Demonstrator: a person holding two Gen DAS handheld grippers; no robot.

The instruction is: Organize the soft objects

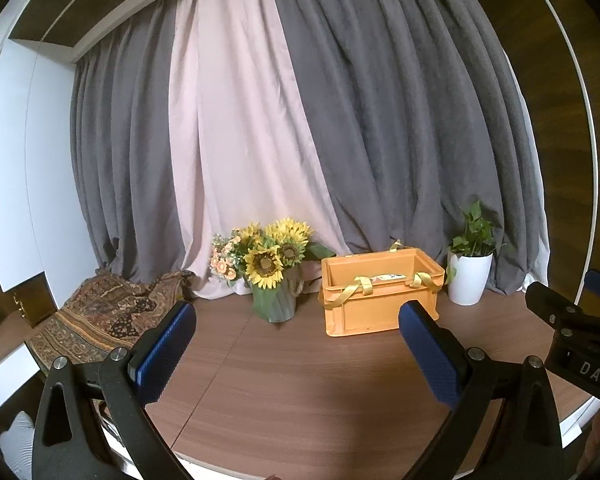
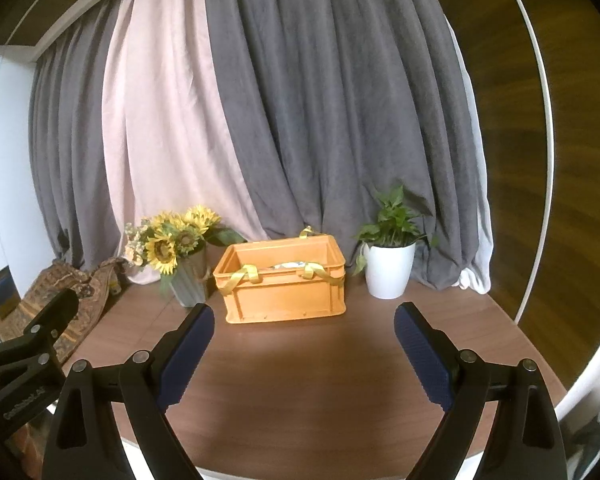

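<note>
Left wrist view: the left claw (image 1: 296,328) is spread wide with nothing between its blue pads, poised over the brown worktop (image 1: 300,392). Ahead sits the orange crate (image 1: 380,300), yellow straps draped over its rim, something pale just visible inside. A vase of sunflowers (image 1: 270,270) stands just beside it on one side, a white potted plant (image 1: 470,276) on the other. A patterned cloth (image 1: 100,320) is bunched at the worktop's far left edge. From the right wrist, the right claw (image 2: 304,320) is equally wide open, empty, facing the crate.
</note>
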